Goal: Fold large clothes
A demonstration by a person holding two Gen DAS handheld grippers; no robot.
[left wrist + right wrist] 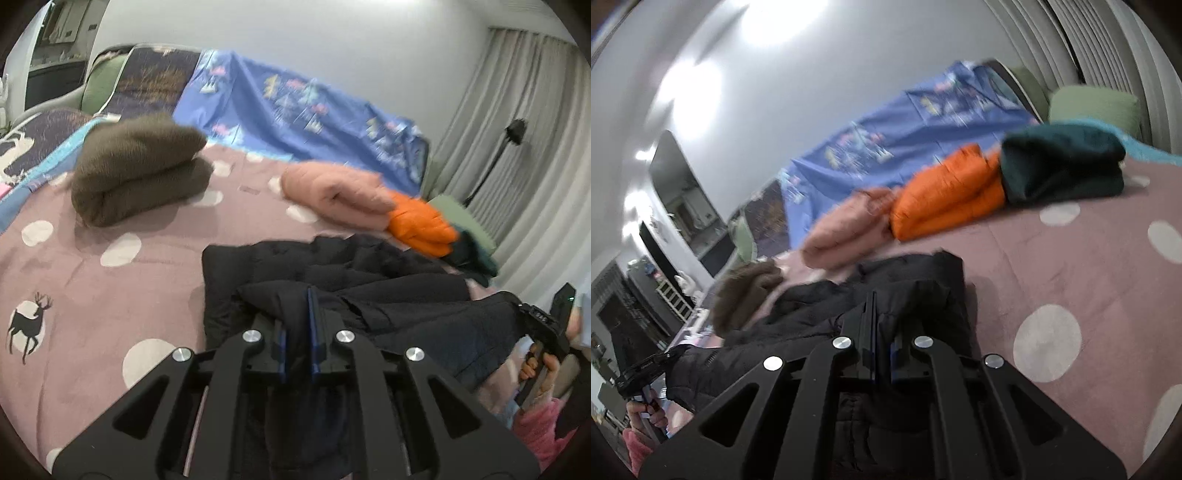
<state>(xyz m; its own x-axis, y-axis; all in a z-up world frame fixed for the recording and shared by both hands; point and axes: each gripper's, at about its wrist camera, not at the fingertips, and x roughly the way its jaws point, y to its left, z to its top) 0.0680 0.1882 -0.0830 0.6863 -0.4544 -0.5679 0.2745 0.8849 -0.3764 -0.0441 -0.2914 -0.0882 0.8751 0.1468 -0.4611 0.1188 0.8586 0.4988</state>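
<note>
A black padded jacket (369, 280) lies partly folded on the mauve polka-dot bedspread (110, 295). My left gripper (308, 295) is shut on the jacket's near left edge, with fabric bunched over the fingers. My right gripper (877, 299) is shut on the jacket (916, 280) at its near right edge; in the left wrist view the right gripper's body (543, 325) shows at the jacket's far right end. Both hold the near edge lifted a little off the bed.
Folded clothes lie further back on the bed: a brown fleece (140, 166), a pink jacket (340, 192), an orange jacket (945, 195) and a dark green garment (1063, 162). A blue patterned sheet (295, 99) hangs behind. Grey curtains (517, 129) are on the right.
</note>
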